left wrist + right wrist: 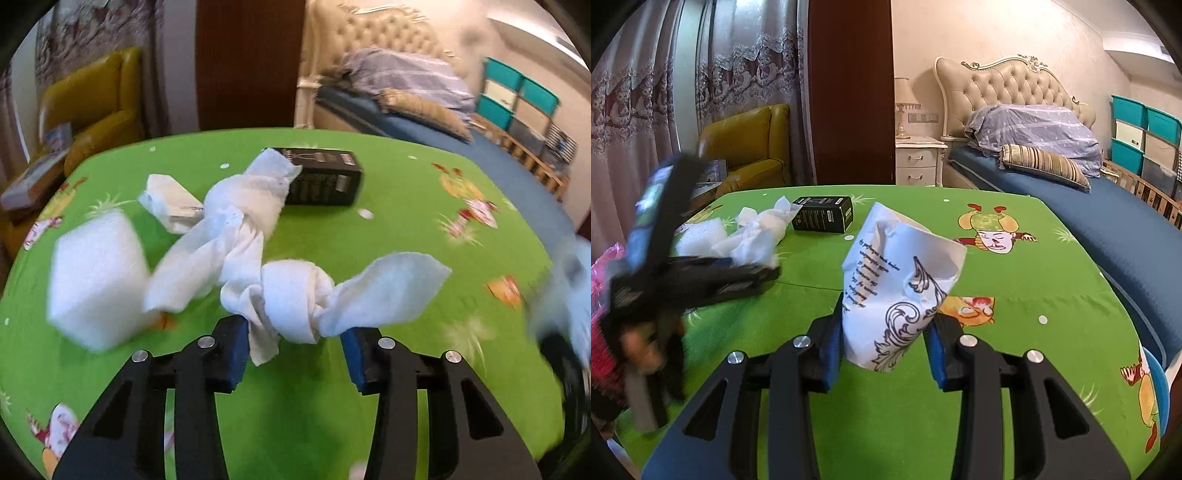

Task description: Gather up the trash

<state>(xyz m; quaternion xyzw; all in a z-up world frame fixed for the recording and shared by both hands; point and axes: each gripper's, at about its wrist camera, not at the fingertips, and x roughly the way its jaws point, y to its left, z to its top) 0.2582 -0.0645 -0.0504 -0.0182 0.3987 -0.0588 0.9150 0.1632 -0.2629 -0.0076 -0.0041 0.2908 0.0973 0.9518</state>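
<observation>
Here, left gripper (293, 347) is clamped on a knotted white tissue (291, 295) above the green table (388, 236), beside a foam block (96, 280). Right gripper (884, 345) grips a crumpled printed paper cup (897, 291).

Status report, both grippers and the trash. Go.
Left gripper shut on knotted tissue. Right gripper shut on crumpled paper cup. Foam block and black box on the table. Nothing blocking.

Bedroom — tufted bed (1015, 88), yellow armchair (750, 144), curtains (646, 81).
</observation>
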